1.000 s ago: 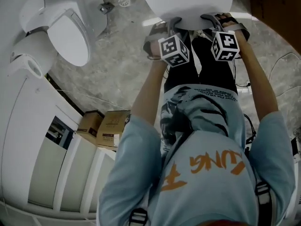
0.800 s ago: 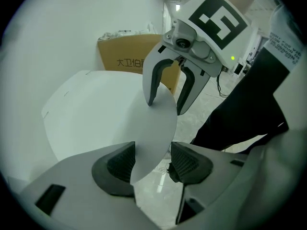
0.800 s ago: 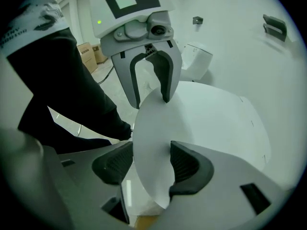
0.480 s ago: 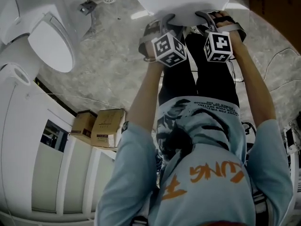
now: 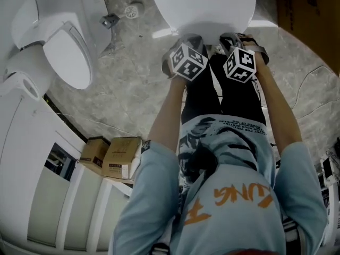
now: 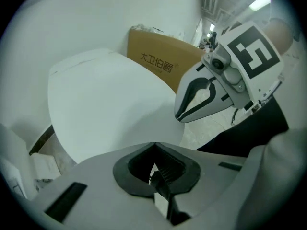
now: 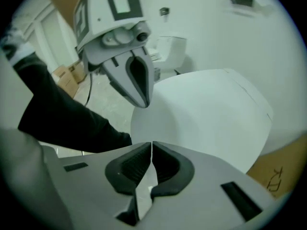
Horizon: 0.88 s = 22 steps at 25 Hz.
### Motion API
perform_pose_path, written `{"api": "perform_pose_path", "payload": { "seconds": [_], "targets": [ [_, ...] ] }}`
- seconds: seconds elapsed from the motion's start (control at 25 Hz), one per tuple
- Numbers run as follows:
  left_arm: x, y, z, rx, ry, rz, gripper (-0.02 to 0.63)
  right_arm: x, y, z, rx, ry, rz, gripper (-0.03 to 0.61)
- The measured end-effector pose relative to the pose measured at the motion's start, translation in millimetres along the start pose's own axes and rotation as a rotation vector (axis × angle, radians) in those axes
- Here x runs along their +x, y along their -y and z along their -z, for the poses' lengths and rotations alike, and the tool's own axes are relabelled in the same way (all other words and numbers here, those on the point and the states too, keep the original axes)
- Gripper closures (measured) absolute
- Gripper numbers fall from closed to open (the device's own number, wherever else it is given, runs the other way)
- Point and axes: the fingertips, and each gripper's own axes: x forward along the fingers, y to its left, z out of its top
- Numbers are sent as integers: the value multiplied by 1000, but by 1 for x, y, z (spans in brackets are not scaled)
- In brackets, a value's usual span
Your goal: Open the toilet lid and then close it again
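The toilet's white lid [image 5: 202,4] lies closed in front of the person; it also fills the left gripper view [image 6: 110,109] and the right gripper view [image 7: 206,114]. My left gripper [image 5: 191,38] and right gripper [image 5: 230,38] point steeply down side by side at the lid's front rim. The jaws of both have just been closing. The left gripper [image 6: 153,143] is shut, tips together, nothing seen between them. The right gripper [image 7: 151,143] is shut to a hairline gap, with nothing seen in it either. The lid lies just beyond both tips.
A second white toilet [image 5: 69,52] stands at the upper left, with a floor drain [image 5: 133,10] beside it. Two cardboard boxes [image 5: 114,153] sit by white panels [image 5: 32,185] on the left. A large brown carton [image 5: 313,9] stands at the right, and the floor is grey marble.
Both grippers have sunk a little at the lid's front rim and rolled, so their marker cubes face differently. Their fingers, spread earlier, now lie together.
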Motion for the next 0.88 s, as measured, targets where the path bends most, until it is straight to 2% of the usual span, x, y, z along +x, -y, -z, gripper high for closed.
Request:
{"api": "perform_pose_path", "payload": {
  "seconds": [0.12,0.28,0.4,0.52,0.68,0.88],
  "targets": [
    [-23,-22,-24,-76,100,-75,588,-18,27,-18,168,91,54,565],
    [-72,-28,-56,-192,229,-163,588,-63,43,-34,294,166,70,565],
    [-112,-30,-76,-241,309,-239,588,-101,52,-51,371,240,91,565],
    [-150,-33,-97,-277,383,-311,588,-143,66,-71,413,318,157,565],
    [-210,-46,-138,-310,537,-423,588,-202,94,-110,450,459,252,565],
    [-286,-44,-196,-328,736,-482,588,-278,132,-140,540,613,373,566]
  ]
}}
